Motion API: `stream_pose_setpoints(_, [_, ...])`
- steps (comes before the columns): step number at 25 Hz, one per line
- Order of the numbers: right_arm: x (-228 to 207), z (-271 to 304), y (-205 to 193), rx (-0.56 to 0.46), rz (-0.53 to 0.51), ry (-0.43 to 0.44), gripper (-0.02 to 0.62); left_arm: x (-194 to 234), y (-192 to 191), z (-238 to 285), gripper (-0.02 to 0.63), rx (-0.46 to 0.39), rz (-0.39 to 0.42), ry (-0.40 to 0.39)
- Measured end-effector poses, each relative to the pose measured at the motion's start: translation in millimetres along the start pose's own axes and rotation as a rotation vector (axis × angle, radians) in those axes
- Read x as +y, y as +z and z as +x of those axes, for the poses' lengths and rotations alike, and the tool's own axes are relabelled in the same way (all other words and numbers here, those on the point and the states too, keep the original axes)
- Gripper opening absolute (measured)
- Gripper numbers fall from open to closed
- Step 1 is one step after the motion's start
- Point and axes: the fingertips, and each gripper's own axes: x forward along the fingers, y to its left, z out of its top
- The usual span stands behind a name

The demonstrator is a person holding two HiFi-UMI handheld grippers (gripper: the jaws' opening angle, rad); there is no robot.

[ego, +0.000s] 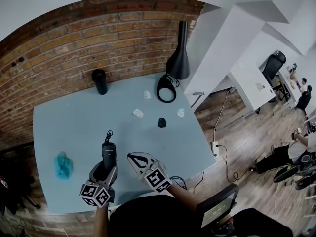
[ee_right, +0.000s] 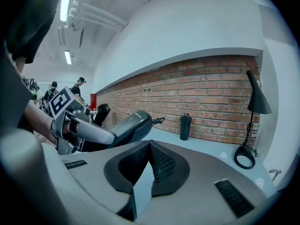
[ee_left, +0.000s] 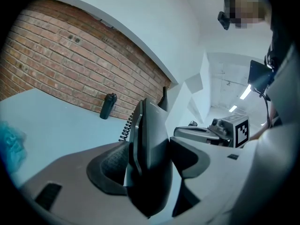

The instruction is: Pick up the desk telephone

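Observation:
A black telephone handset (ego: pixel 108 153) with a coiled cord (ego: pixel 109 133) is over the near part of the pale blue table (ego: pixel 74 117). My left gripper (ego: pixel 107 170) is shut on it. In the left gripper view the handset (ee_left: pixel 150 149) stands on edge, with a pad pressed on each side. From the right gripper view the handset (ee_right: pixel 131 125) slants up toward the brick wall. My right gripper (ego: pixel 133 157) is just right of it, apart from it. Its jaws (ee_right: pixel 149 145) meet at the tips with nothing between them. No telephone base is in view.
A black bottle (ego: pixel 99 81) stands by the brick wall. A black desk lamp (ego: pixel 178 58) and its coiled cable (ego: pixel 166 89) are at the far right corner. Small white pieces (ego: pixel 138 113), a black piece (ego: pixel 162 123) and a crumpled blue thing (ego: pixel 63 165) lie on the table.

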Motion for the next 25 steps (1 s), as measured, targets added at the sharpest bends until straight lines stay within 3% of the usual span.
stream_pose_setpoints(25, [11,0,-9,0.029,-0.023,0.018,0.010,1,-13,-2,0.290,0.018,-0.065,0.002])
